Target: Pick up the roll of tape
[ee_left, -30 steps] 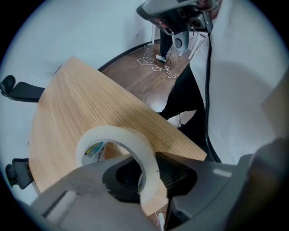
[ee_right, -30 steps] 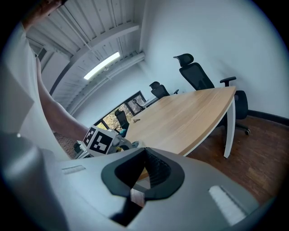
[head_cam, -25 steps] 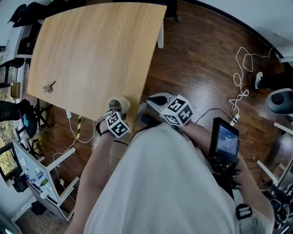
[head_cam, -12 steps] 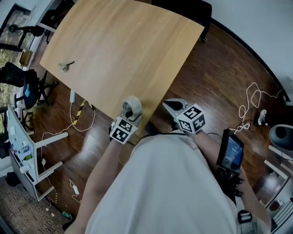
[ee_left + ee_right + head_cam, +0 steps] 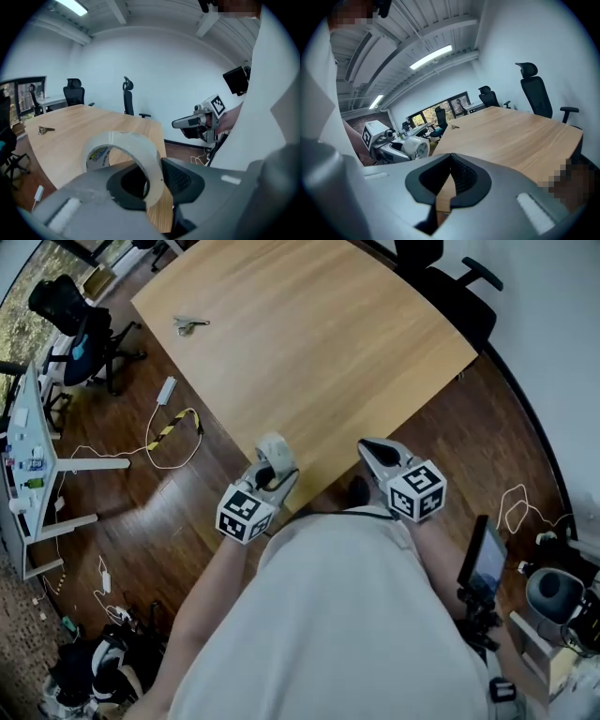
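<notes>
Clear tape roll (image 5: 149, 161) clamped between left gripper (image 5: 270, 470) fingers near wooden surface (image 5: 309, 343) edge; right gripper (image 5: 375, 454) fingers together.

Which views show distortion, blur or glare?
Head view: fisheye curves the table edges, light even, no glare. Left gripper view: dark vignette corners, tape fairly sharp, near jaws soft. Right gripper view: bright ceiling lamp, mosaic patches, near jaws slightly soft.

Grips clear roll of tape (image 5: 149, 161) between jaws of grey marker-cubed left gripper (image 5: 272, 471); holds matching right gripper (image 5: 375, 454) alongside, jaws together, empty, both angled downward.
</notes>
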